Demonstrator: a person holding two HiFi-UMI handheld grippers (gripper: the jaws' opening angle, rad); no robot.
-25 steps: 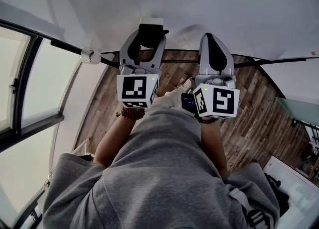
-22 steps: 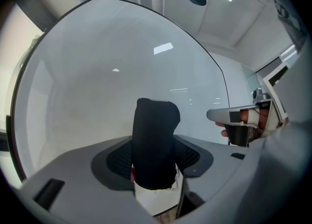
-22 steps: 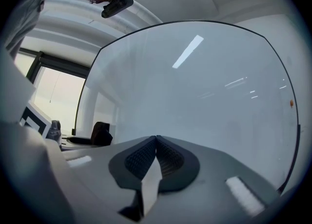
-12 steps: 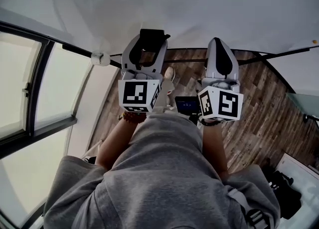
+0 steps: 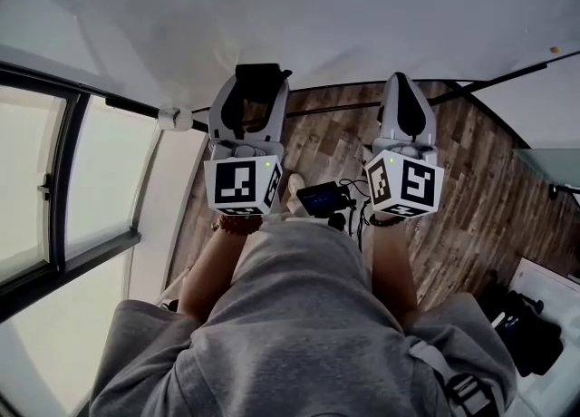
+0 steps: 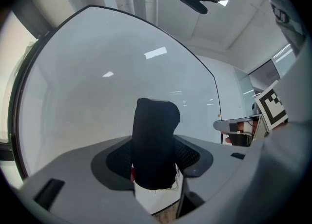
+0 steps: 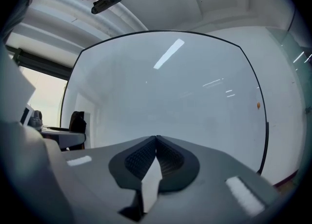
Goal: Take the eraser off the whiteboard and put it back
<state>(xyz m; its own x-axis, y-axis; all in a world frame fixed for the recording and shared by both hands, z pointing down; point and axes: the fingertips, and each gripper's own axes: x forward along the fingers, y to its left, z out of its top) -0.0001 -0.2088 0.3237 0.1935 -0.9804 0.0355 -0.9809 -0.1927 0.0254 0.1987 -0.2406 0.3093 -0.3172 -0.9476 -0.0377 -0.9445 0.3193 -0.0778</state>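
A black eraser stands upright between the jaws of my left gripper, which is shut on it. In the head view the eraser juts from the left gripper toward the whiteboard, close to its surface. Whether it touches the board I cannot tell. My right gripper is shut with nothing in it, its pads pressed together, and it faces the whiteboard too. In the head view the right gripper sits level with the left one.
A window runs along the left. Wooden floor lies below the board's lower frame. A small orange dot sticks to the board at the right. A black device hangs at the person's waist. Dark bags sit at lower right.
Both grippers have shifted along the board and drawn slightly apart. The eraser has stayed in the left gripper's jaws throughout.
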